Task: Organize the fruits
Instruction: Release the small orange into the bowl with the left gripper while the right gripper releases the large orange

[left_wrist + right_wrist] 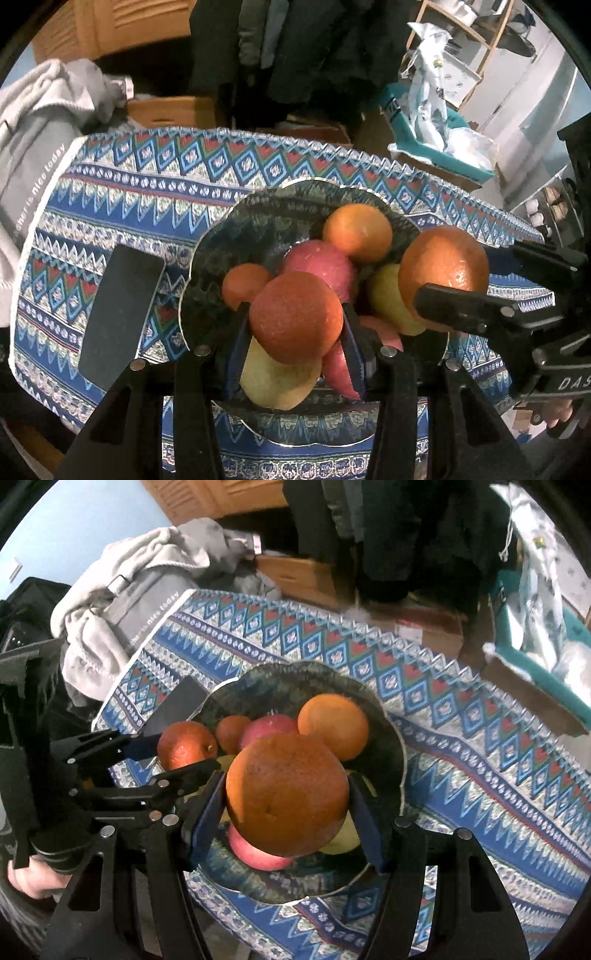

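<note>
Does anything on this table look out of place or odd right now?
One thing: a flat black rectangular slab lies on the patterned blue tablecloth beside the dark scalloped fruit plate, the only non-fruit item there. Nothing is spilled or damaged.

Four oranges (pixel 357 232), two apples (pixel 317 266), two pears (pixel 388 295).

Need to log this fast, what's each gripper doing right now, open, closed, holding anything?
Left gripper: closed on a dark orange above the fruit plate.
Right gripper: closed on a large orange above the same plate.
</note>
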Available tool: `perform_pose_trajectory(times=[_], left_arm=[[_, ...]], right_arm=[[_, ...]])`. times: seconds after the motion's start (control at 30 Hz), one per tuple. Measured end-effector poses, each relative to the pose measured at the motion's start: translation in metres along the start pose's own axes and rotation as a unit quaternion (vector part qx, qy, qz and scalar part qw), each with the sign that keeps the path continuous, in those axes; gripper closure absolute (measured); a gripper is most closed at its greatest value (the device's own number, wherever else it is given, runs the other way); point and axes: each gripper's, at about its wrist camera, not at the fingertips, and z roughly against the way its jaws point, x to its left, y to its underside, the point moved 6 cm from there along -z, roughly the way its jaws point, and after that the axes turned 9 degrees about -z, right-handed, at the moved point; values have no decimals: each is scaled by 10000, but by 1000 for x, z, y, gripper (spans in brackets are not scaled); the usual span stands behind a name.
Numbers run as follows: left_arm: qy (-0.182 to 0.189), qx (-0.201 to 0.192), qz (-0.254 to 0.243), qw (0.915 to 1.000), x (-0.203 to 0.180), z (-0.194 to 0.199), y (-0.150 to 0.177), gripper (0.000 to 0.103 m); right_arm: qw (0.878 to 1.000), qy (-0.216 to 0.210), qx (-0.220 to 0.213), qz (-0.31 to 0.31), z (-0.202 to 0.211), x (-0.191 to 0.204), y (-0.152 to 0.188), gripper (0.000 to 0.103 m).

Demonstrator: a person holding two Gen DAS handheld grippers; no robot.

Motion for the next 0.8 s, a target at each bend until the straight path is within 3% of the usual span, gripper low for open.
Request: perform_pose_trajectory(times=[0.23,0.4,0.6,0.8], left_arm=[[13,81,-23,10000,-1,-9,2,55],[-63,77,-21,9999,1,-10,0,40],[-46,156,112,9998,6,-11,3,39],[-149,134,-70,9998,-2,-2,4,37]], right_arm=[[9999,51,102,-38,-14,0,1,37],[9997,124,184,-95,-20,-6,2,36],[10000,-75,-26,-48,-7,1,-4,36],[9996,-126,-206,-157,11,0,-8,36]])
